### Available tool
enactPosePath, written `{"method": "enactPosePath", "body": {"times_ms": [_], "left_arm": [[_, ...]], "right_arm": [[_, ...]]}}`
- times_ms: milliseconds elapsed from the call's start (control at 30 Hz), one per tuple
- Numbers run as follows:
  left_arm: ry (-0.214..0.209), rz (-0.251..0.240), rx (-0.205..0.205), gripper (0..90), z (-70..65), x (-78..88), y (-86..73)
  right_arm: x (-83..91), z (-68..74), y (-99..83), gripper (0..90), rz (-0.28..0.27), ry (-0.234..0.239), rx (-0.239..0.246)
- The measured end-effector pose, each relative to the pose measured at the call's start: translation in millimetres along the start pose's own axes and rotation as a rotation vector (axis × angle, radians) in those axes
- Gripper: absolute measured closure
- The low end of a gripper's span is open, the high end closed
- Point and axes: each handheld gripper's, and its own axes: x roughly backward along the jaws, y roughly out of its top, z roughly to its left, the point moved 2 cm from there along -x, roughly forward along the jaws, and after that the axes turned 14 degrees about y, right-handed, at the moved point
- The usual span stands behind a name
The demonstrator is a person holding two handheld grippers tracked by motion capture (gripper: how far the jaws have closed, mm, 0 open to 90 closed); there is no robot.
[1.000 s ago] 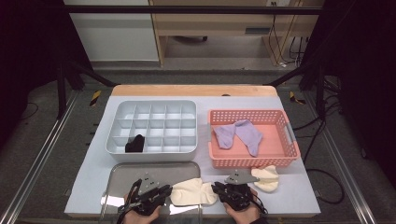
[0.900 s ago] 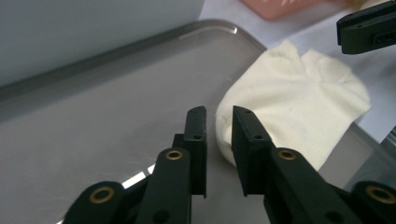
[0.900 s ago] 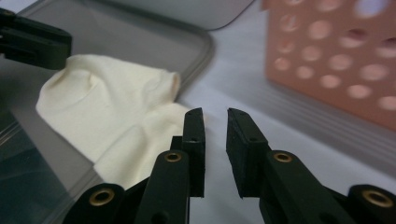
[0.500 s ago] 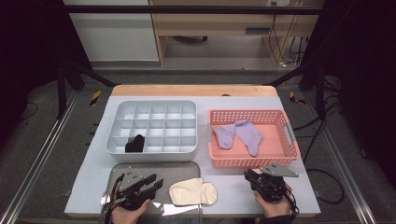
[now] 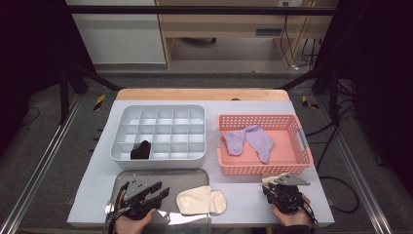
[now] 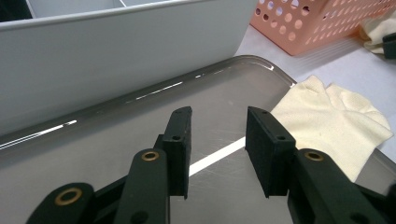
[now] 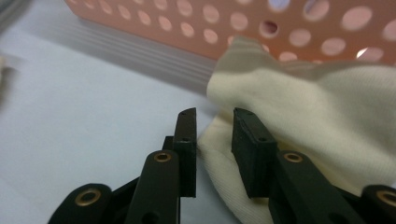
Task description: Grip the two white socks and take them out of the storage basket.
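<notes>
Both pairs of jaws stand parted, and both have just been opening. Between the left gripper's jaws there is nothing but the bare metal tray beneath them. The right gripper hangs low over a cream sock; an edge of the cloth lies between its pads, but they do not press on it.

That sock lies crumpled on the table against the near wall of the pink basket, with the right gripper just on the person's side of it. Its long axis cannot be told.

A second cream sock lies flat between the two grippers, half on the tray's right edge and half on the table. Its long axis runs left to right across the table. Which end is the toe is not clear. From the left gripper it lies just to the right, apart from the jaws.

Farther back, two purple socks lie in the basket. To its left stands a grey box of small compartments; a black sock sits in one in the near row, second from the left.

No brand, label or writing can be read on anything.
</notes>
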Motion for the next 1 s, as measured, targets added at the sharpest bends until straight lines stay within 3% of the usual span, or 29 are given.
{"method": "enactPosePath", "body": {"times_ms": [133, 300, 467, 700, 867, 1000], "left_arm": [[0.001, 0.002, 0.001, 60.5, 0.5, -0.7, -0.3], [0.0, -0.001, 0.003, 60.6, 0.9, -0.3, 0.0], [-0.003, -0.002, 0.006, 60.5, 1.1, -0.1, 0.3], [-0.009, -0.001, 0.007, 60.4, 0.7, -0.2, 0.7], [-0.009, 0.001, 0.005, 60.2, 0.3, -0.2, 0.6], [-0.012, 0.0, 0.007, 60.1, 0.5, -0.2, 0.6]], "right_arm": [[1.2, -2.2, 0.7, 86.3, 0.009, 0.003, -0.014], [6.2, 3.6, 4.3, 87.9, -0.007, 0.008, -0.01], [11.6, 22.6, 13.4, 87.9, -0.081, 0.119, 0.014], [-9.2, 51.1, 25.5, 87.4, -0.109, 0.266, 0.008], [-29.6, 58.0, 28.0, 83.6, -0.082, 0.285, 0.01], [-23.9, 57.6, 29.2, 77.7, -0.115, 0.282, 0.048]]}}
